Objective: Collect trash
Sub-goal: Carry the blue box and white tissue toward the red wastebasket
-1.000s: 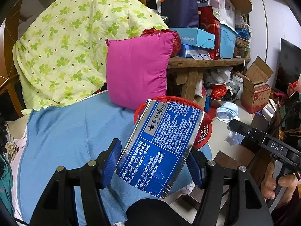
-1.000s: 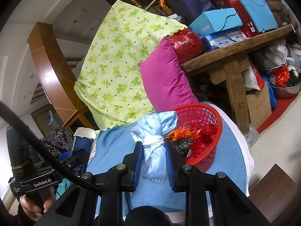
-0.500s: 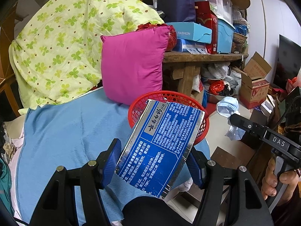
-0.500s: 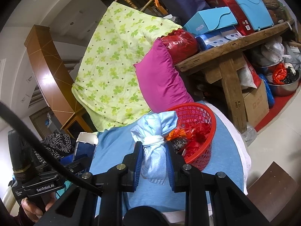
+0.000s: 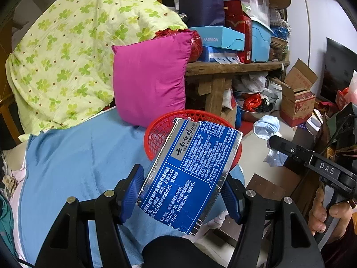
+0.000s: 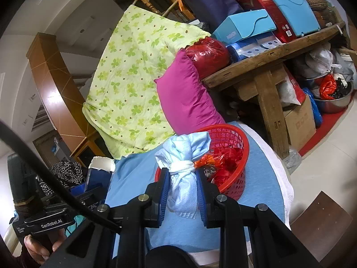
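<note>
Trash fills both our grippers: our left gripper (image 5: pixel 181 191) clamps a blue foil box (image 5: pixel 189 174), our right gripper (image 6: pixel 182 193) pinches a knotted blue mask bundle (image 6: pixel 184 178), both just near the red basket (image 6: pixel 236 154).

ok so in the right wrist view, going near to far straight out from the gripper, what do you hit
right gripper shut on the bundled blue mask → red basket with red wrappers in it → pink pillow → red bag on the wooden bench → blue boxes
</note>
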Demonstrator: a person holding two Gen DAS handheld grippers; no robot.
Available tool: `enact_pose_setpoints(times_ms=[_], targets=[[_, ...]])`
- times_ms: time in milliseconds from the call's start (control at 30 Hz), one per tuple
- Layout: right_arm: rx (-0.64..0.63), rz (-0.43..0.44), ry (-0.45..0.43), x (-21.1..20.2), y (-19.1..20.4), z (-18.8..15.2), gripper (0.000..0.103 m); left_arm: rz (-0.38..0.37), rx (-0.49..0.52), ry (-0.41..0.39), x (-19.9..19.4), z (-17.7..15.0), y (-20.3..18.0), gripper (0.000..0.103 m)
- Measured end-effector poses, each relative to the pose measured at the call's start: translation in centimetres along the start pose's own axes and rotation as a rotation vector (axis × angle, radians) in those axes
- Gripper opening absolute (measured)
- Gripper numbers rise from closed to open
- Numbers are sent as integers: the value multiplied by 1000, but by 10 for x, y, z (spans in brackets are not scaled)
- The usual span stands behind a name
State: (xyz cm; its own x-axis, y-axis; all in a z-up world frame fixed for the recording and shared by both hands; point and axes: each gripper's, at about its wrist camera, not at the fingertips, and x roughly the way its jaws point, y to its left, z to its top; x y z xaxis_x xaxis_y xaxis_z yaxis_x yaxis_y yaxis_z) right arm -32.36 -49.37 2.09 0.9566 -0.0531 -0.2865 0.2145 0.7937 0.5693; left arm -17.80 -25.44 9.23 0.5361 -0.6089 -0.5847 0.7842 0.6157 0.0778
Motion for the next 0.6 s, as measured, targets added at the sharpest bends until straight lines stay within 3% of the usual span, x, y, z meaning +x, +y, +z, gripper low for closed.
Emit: enact_pose_setpoints(times_ms=[233,600], targets=[[14,-4,-11,-3,-6,2,25,17,18,14,13,3,-5,68],[14,-8,-6,-1,-5,2,25,41,-39,47,20,-10,16,68]])
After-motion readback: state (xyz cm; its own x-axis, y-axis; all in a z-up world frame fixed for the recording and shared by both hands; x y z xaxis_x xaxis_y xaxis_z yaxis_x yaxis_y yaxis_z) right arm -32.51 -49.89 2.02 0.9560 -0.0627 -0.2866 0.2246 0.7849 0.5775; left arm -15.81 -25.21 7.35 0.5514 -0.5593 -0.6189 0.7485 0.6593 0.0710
